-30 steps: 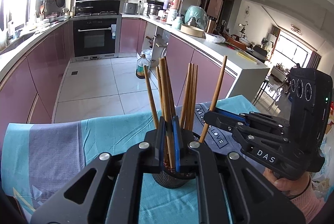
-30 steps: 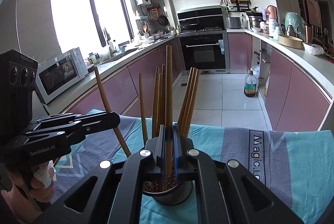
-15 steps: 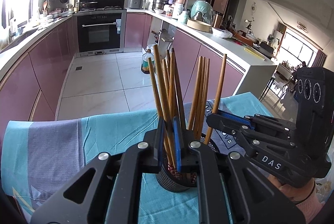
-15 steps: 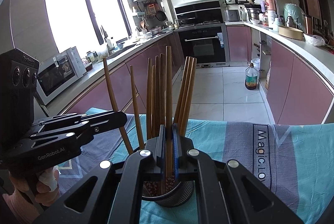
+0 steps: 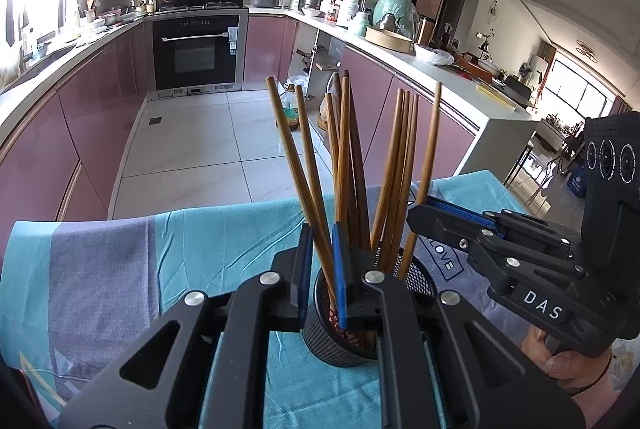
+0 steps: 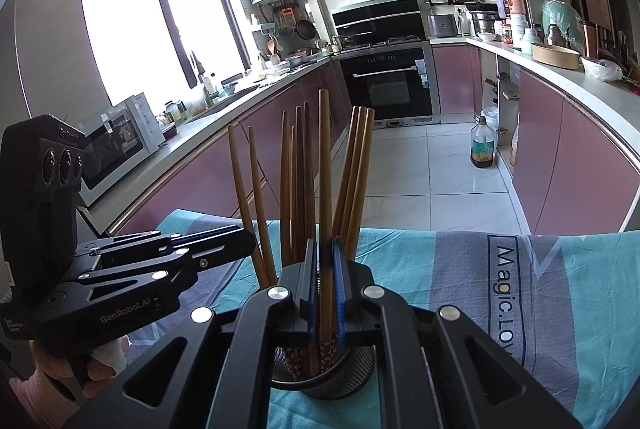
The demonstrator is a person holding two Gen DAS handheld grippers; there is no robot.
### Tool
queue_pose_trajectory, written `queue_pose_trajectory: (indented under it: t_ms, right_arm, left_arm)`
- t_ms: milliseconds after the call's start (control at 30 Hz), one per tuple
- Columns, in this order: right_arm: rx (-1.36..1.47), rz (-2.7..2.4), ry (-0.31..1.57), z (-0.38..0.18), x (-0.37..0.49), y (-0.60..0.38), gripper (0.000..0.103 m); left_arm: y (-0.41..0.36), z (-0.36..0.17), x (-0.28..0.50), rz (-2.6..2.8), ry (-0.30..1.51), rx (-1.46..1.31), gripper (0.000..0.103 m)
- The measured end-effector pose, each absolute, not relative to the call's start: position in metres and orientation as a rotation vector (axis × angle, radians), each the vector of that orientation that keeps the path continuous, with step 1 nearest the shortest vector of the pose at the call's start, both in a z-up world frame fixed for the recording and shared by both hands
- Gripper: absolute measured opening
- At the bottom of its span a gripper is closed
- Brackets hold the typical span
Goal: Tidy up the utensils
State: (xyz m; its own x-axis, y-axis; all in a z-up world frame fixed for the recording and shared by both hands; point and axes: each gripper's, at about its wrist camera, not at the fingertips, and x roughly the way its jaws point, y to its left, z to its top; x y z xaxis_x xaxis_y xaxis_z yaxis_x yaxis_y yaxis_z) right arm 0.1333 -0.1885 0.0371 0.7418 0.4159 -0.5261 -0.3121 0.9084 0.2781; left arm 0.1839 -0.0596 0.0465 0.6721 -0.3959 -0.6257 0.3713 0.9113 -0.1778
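A black mesh holder (image 5: 340, 343) stands on the teal and grey cloth and holds several brown chopsticks; it also shows in the right wrist view (image 6: 324, 377). My left gripper (image 5: 320, 253) has parted a little around a leaning chopstick (image 5: 298, 169), whose tip is down in the holder. My right gripper (image 6: 325, 269) is shut on an upright chopstick (image 6: 325, 181) with its lower end in the holder. Each gripper shows in the other's view, the right one (image 5: 416, 213) and the left one (image 6: 248, 241), on opposite sides of the holder.
The cloth (image 6: 520, 293) covers a table whose far edge faces the kitchen floor. Purple cabinets, an oven (image 5: 198, 49) and cluttered counters lie beyond. A microwave (image 6: 120, 145) stands on the left counter. An oil bottle (image 6: 484, 145) stands on the floor.
Both grippers have come lower over the holder and both chopsticks have sunk into it. My left gripper's jaws have parted a little from the chopstick; the right stays clamped.
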Motion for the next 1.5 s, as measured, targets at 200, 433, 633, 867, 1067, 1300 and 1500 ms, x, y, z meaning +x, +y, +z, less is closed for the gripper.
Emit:
queue_pose_trajectory:
  t_ms: [200,433,633,867,1067,1300,1500]
  right_arm:
    - [0.183,0.401,0.616,0.036,0.132,-0.189,0.008]
    - [0.186,0.41,0.614,0.035,0.128,-0.188,0.02]
    - [0.184,0.403,0.591,0.035,0.114,-0.19,0.041]
    - [0.167,0.367,0.532,0.034,0.086,-0.193,0.075]
    - [0.105,0.319,0.449,0.034,0.056,-0.186,0.095]
    - [0.064,0.285,0.351,0.034,0.023,-0.174,0.096]
    - [0.056,0.251,0.299,0.03,0.001,-0.169,0.096]
  left_arm:
    - [-0.059,0.042,0.179,-0.433,0.709,-0.033,0.02]
    - [-0.055,0.041,0.171,-0.43,0.697,-0.032,0.036]
    - [-0.042,0.042,0.15,-0.381,0.626,-0.039,0.067]
    - [-0.01,0.041,0.112,-0.271,0.511,-0.064,0.097]
    - [0.012,0.04,0.078,-0.189,0.433,-0.077,0.097]
    - [0.025,0.043,0.038,-0.134,0.338,-0.053,0.097]
    - [0.03,0.047,0.014,-0.116,0.281,-0.054,0.097]
